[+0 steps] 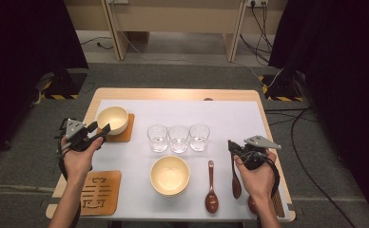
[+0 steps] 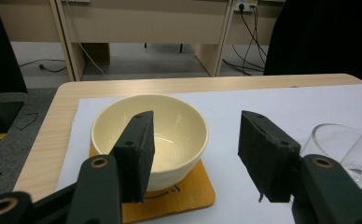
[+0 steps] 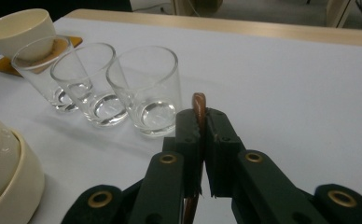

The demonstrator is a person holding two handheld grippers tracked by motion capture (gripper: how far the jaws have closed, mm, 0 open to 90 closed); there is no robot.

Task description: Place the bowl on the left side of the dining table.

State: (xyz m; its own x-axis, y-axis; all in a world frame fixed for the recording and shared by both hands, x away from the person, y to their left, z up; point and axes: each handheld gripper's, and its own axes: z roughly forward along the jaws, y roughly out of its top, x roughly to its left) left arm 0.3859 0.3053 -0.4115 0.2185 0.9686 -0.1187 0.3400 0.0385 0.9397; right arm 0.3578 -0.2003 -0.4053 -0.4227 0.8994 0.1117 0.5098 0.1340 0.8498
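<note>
Evidently setting places, the right gripper (image 1: 232,146) pinches a spoon (image 1: 235,176) by its handle tip near the desk's right edge — the left gripper (image 1: 101,131) gapes, holding nothing, by the bowl (image 1: 112,118) on the far-left coaster (image 1: 125,134).

The bowl (image 2: 163,135) on the far coaster (image 2: 188,196) is a plain cream, glossy inside; that coaster is orange-brown wood. The near bowl (image 1: 170,175) has the same cream colour. The nearer coaster (image 1: 100,192) is light brown with a pale pattern of bars cut into it, perhaps characters. Three glasses (image 3: 144,88) are clear and unpatterned. Both spoons (image 1: 211,188) are dark reddish brown, as is the spoon handle (image 3: 198,105) between the black jaws of the right gripper (image 3: 202,123). The mat (image 1: 230,118) is plain white on a pale wooden table (image 1: 173,93).
</note>
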